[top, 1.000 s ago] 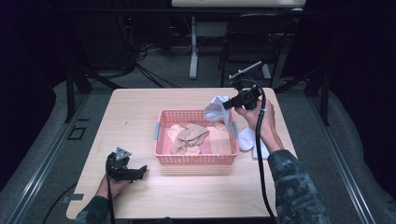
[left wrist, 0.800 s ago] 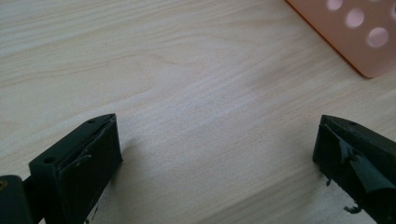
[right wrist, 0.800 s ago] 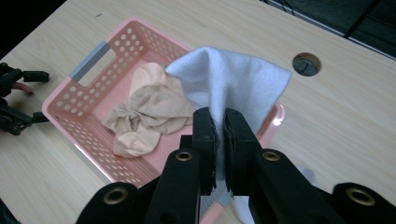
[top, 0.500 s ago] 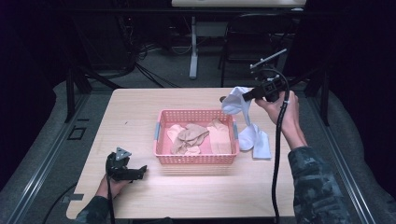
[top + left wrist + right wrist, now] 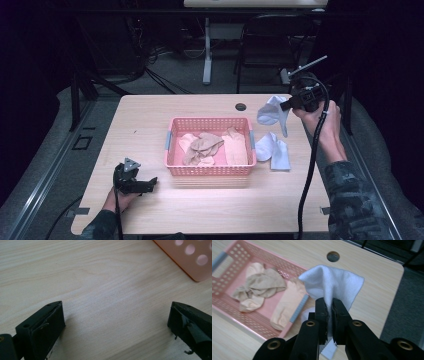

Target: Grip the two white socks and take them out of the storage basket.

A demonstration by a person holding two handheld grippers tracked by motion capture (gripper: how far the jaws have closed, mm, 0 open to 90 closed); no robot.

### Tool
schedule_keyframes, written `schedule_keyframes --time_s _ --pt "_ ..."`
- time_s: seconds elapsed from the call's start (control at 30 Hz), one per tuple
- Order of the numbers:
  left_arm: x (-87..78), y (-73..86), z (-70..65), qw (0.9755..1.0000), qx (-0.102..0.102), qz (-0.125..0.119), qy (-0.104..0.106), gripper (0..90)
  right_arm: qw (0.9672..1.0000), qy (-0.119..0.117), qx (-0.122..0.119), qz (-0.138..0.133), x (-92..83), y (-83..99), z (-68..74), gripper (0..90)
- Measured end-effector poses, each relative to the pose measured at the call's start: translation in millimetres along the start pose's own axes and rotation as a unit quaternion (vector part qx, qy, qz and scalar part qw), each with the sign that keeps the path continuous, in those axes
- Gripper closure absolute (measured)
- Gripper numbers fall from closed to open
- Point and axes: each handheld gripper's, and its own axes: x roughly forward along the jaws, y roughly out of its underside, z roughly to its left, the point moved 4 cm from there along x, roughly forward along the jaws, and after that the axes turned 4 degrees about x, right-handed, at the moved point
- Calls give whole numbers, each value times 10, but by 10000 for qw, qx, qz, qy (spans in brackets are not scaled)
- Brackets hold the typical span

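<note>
White sock [image 5: 272,112] carried farther right, right gripper [image 5: 289,104] clamped

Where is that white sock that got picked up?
In the high view, the white sock hangs from the right gripper above the table's far right side, just beyond the pink basket and over a second white sock lying flat.

No text, label, brand, number or sign can be read on anything here.

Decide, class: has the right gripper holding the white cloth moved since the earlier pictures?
Yes. In the high view, the right gripper, shut on the white cloth, has carried it rightward, away from the pink plastic basket and beyond its right end.
</note>
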Motion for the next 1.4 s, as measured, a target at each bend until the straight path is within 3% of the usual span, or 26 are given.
schedule_keyframes --time_s 0.27,0.63,0.7,1.0,1.3,1.33,1.4 --pt "0 0 0 10000 1 1 1 8 9984 493 -10 289 166 122 -114 844" --pt "0 0 0 10000 1 0 -2 8 9943 700 111 794 719 449 -219 844" --pt "0 0 0 10000 0 -1 -2 8 9944 583 282 829 813 506 -240 843" --pt "0 0 0 10000 0 0 -1 8 9896 624 683 1102 1196 749 -331 835" --pt "0 0 0 10000 1 0 -2 8 9844 533 816 1467 1488 937 -382 826" --pt "0 0 0 10000 1 0 -1 8 9841 408 896 1476 1528 959 -396 825" --pt "0 0 0 10000 1 1 -1 8 9822 374 1053 1510 1571 990 -426 824"
